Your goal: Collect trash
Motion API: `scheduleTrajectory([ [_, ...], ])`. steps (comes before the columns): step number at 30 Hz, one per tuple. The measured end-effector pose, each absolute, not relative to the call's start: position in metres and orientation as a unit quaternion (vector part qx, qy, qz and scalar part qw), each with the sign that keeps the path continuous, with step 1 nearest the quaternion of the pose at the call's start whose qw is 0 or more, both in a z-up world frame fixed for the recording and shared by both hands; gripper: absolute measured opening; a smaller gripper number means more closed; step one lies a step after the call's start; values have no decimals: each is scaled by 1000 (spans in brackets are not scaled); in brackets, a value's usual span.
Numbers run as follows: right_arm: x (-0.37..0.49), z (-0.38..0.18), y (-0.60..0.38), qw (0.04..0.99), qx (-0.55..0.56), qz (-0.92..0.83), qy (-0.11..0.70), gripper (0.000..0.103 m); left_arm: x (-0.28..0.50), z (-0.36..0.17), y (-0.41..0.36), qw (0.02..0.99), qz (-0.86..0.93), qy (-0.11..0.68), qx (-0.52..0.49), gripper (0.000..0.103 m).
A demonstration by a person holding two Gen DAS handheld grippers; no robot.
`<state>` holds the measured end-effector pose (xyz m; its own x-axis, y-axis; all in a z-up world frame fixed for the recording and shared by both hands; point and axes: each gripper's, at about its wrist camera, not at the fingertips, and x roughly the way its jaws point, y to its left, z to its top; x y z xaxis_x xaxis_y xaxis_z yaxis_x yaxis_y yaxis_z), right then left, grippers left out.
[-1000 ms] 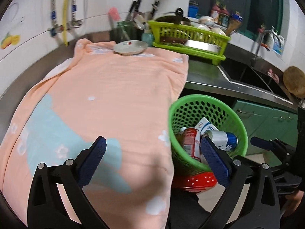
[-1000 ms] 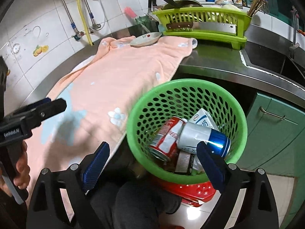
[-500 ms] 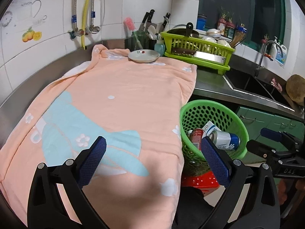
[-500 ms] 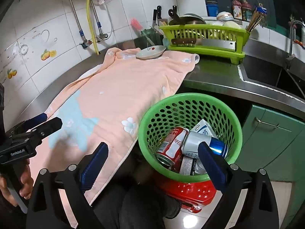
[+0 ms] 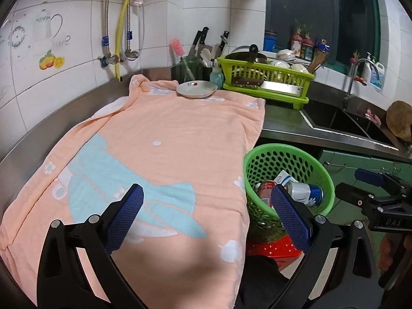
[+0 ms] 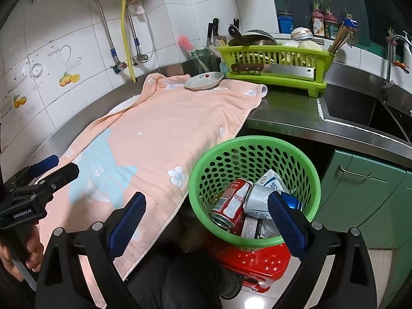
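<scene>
Green perforated basket [image 6: 253,154] on a red stool [image 6: 257,260] beside the desk [image 6: 283,118], holding red can [image 6: 231,202], silver-blue can [image 6: 260,200], carton [image 6: 270,181]; left tongs [image 5: 206,212] and right tongs [image 6: 206,217] both spread wide, empty, above peach towel [image 5: 167,139]

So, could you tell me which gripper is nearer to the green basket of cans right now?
Right. The right gripper hangs open just above the green basket's near rim, one finger overlapping the cans. The left gripper hovers open over the peach towel, beside the basket.
</scene>
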<state>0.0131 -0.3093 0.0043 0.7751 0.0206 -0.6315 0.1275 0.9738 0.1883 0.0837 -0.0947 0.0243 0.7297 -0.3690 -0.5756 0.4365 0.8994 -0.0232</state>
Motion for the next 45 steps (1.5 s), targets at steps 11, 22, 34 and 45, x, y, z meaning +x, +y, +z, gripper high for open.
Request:
scheduleTrajectory([
  [11,10,9,-308,937,112,-27,329,92,80,24,-97,927,-218,299,60,98],
  [22,11,9,-305,938,110,-28,329,93,81,24,-98,926,-214,304,61,98],
  [34,12,11,-305,939,108,-23,327,93,81,22,-100,926,-213,307,62,98],
  [45,12,11,-304,938,107,-23,328,93,81,20,-100,926,-211,307,63,98],
])
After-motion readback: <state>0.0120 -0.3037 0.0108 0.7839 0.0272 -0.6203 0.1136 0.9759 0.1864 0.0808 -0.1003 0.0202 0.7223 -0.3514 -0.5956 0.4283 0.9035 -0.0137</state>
